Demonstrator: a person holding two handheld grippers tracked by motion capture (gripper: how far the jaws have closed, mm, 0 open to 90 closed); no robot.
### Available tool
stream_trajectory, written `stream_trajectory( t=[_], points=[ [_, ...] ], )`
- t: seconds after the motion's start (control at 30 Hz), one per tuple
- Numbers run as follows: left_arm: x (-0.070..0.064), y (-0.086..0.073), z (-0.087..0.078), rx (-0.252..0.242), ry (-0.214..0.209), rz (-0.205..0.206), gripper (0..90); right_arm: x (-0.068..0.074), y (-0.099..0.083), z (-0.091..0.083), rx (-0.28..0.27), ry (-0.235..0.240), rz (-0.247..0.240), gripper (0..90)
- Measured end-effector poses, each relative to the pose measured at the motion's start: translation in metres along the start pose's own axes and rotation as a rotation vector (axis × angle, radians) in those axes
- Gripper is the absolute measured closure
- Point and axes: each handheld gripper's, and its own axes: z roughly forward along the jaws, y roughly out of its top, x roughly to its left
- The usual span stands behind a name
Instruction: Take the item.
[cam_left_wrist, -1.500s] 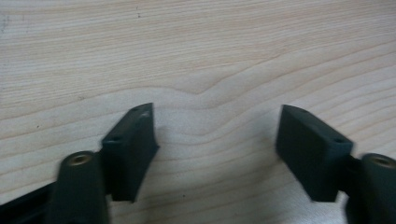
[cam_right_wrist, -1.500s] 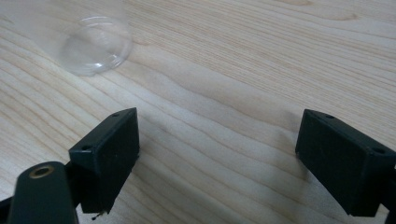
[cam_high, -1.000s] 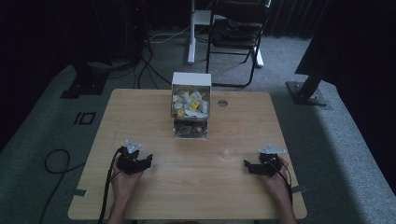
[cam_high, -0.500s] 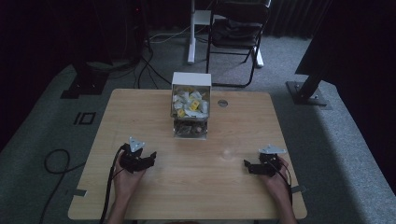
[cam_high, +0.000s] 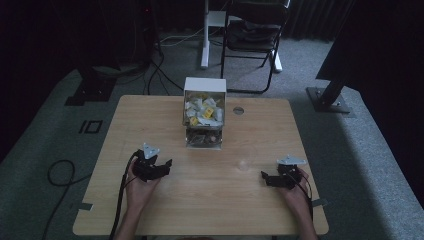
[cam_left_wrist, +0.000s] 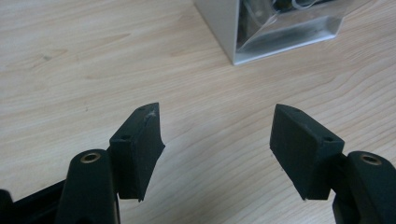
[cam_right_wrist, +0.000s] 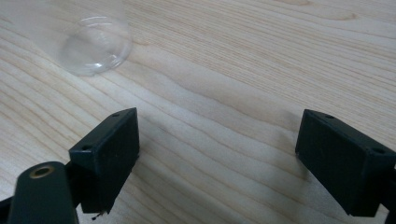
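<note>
Fingers of both grippers stand spread, empty. Our left gripper (cam_high: 161, 165) has swung toward one o'clock, facing the dispenser box (cam_high: 204, 111); our right gripper (cam_high: 267, 178) waits near the clear cup (cam_high: 243, 164).

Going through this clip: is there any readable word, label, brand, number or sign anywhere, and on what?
No text can be read.
Packets in the clear dispenser box: white and yellow wrappers may carry print, but it is too small and blurred to read.
Left gripper and right gripper: plain black jaws, no marking.
Clear glass cup: no print visible.
Wooden table: bare grain, no label.
</note>
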Motion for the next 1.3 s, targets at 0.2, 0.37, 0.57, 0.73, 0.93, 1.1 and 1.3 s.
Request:
stream_trajectory(
  t=[0.2, 0.37, 0.57, 0.73, 0.93, 1.1, 1.3],
  points=[
    [-0.006, 0.008, 0.001, -0.009, -0.011, 0.017, 34.8, 0.000, 0.000, 0.000, 0.000, 0.000, 0.001, 13.4],
    [-0.009, 0.012, 0.003, -0.010, -0.020, 0.026, 35.2, 0.000, 0.000, 0.000, 0.000, 0.000, 0.001, 13.5],
    [-0.013, 0.018, 0.004, -0.019, -0.034, 0.042, 35.3, 0.000, 0.000, 0.000, 0.000, 0.000, 0.001, 13.4],
    [-0.016, 0.023, 0.004, -0.026, -0.042, 0.049, 35.6, 0.000, 0.000, 0.000, 0.001, 0.000, 0.002, 13.4],
    [-0.021, 0.028, 0.007, -0.035, -0.057, 0.062, 37.8, 0.000, 0.000, 0.000, 0.001, 0.000, 0.003, 13.5],
    [-0.026, 0.034, 0.008, -0.043, -0.068, 0.071, 37.9, 0.000, 0.000, 0.000, 0.000, 0.000, 0.002, 13.5],
    [-0.032, 0.037, 0.009, -0.055, -0.088, 0.068, 38.4, 0.000, 0.000, 0.000, 0.000, 0.000, 0.002, 13.4]
  ],
)
